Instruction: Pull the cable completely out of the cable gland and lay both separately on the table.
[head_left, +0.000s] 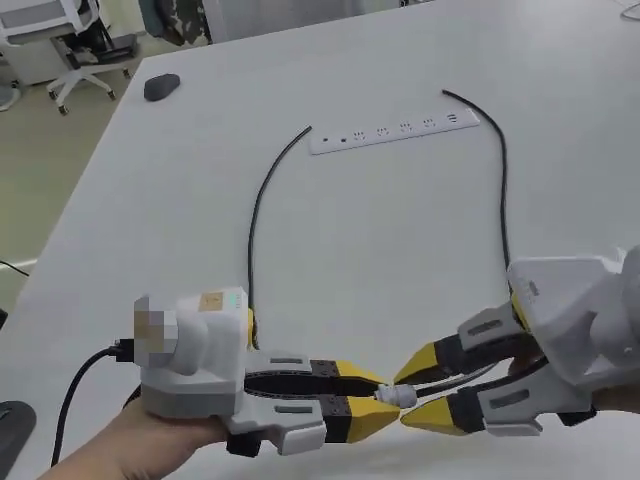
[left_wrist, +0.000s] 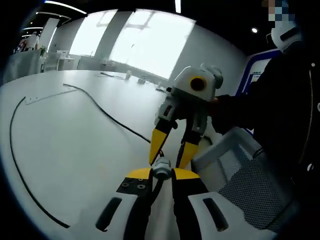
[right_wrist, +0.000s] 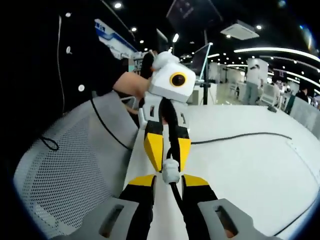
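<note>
Cable gland, one white piece, sits at the tips of the left gripper, whose jaws are closed on it; the contact faces are hidden. The right gripper meets it tip to tip, jaws partly apart, straddling the one black cable with no clear contact. The left gripper hides part of the cable run. Beyond both grippers lies bare table, then one power strip between the two cable ends.

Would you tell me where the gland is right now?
Head view, low centre: the gland sits in the jaws of the left gripper, with the right gripper just right of it.
</note>
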